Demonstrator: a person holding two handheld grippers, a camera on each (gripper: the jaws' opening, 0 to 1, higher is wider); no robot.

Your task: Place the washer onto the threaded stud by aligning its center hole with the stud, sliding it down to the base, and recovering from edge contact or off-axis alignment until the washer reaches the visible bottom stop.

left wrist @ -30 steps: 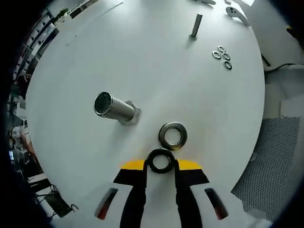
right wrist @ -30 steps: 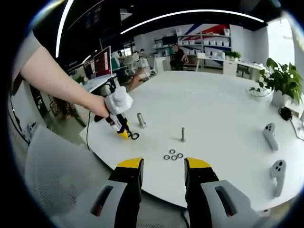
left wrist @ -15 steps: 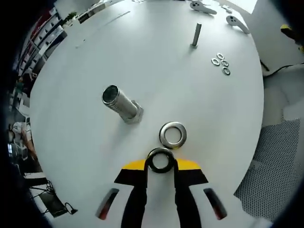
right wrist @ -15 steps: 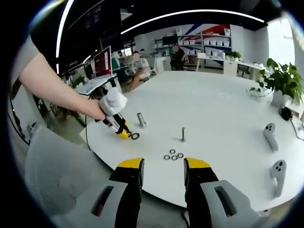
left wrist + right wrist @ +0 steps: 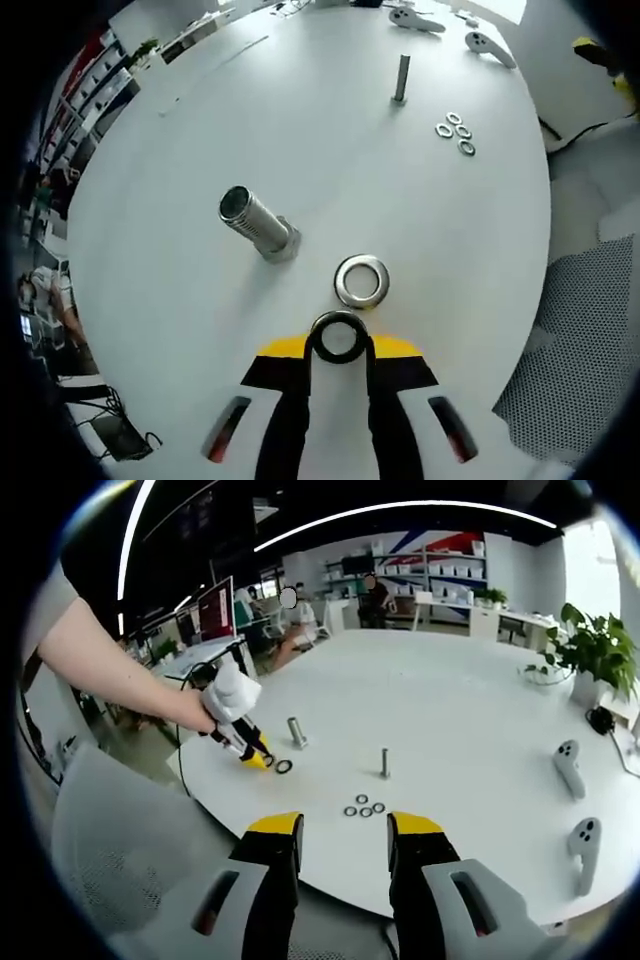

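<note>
Washer [image 5: 339, 338], dark and ring-shaped, was clamped between the tips of the left gripper [image 5: 339, 345], held up off the white round table [image 5: 330, 180] with its hole facing the camera. Just beyond it a second, silvery washer [image 5: 361, 281] lay flat on the tabletop. To the left of that one stood the large threaded stud [image 5: 254, 222] on its hex base, bare of any washer, and the held washer was clearly off to one side of it, not over its top. Farther across the table a thin bolt [image 5: 400, 79] stood upright, with a cluster of four small washers [image 5: 453, 132] beside it. Two white handheld controllers [image 5: 448, 26] lay near the far edge.

In the right gripper view, the right gripper [image 5: 343, 832] hung off the near edge of the table [image 5: 470, 720] with its jaws apart and nothing between them. The left gripper [image 5: 243, 739] appeared at the left, gripped in the person's hand [image 5: 195, 712], its yellow tip down near the tabletop beside the stud [image 5: 296, 732]. The thin bolt [image 5: 385, 763] and small washers [image 5: 365, 806] sat nearer the middle. The controllers [image 5: 576, 798] lay to the right, a potted plant [image 5: 588, 650] stood behind them, and office shelving [image 5: 440, 565] lined the back wall.
</note>
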